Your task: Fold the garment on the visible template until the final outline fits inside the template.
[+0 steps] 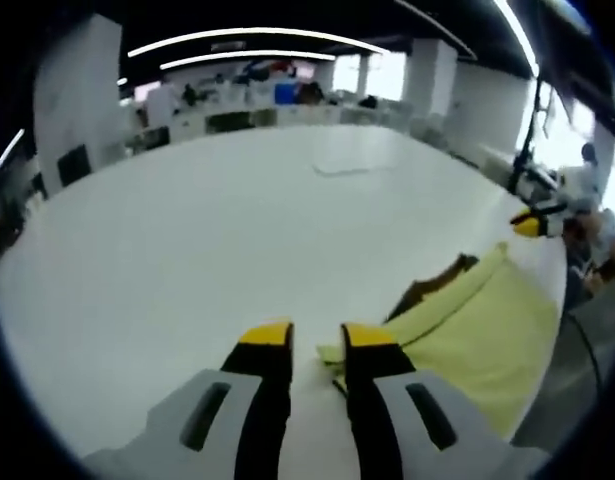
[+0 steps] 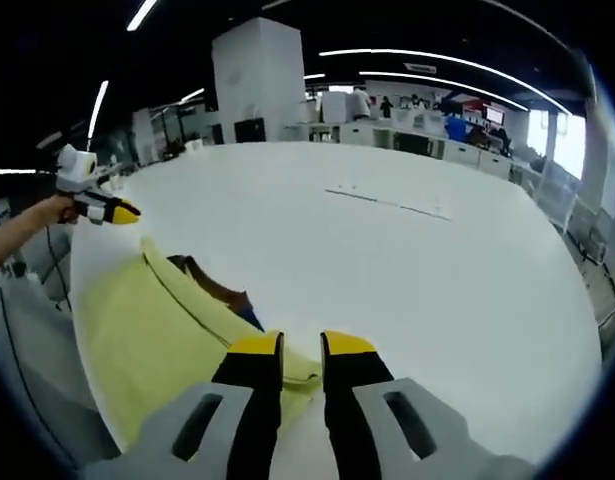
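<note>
Looking along your left gripper (image 1: 317, 338), you see its two yellow-tipped jaws standing a little apart over the white counter (image 1: 207, 240), with nothing caught between them; the nearest corner of the pale yellow garment (image 1: 477, 335) lies just beside the right-hand jaw tip, and whether it touches is hard to tell. The garment spreads toward the right of that view, draping over the counter's near edge, with a long fold ridge running up and away from the jaws. A dark brown piece of fabric (image 1: 432, 285) peeks out from under the ridge. Farther off, at the right side, your right gripper (image 1: 532, 226) shows as a yellow tip beside a hand, hovering near the garment's far corner. In the right gripper view, your right gripper (image 2: 299, 345) is likewise released, jaws slightly parted, and a folded edge of the garment (image 2: 157, 330) reaches up to the left-hand jaw tip without being pinched. The brown fabric (image 2: 215, 285) lies along the ridge there too. Your left gripper (image 2: 115, 211) appears at the upper left, held by a hand (image 2: 49, 211) past the garment's far end. Thin marked lines (image 2: 387, 203) sit well apart from the garment, out on the bare counter, too faint to tell their full shape.
</note>
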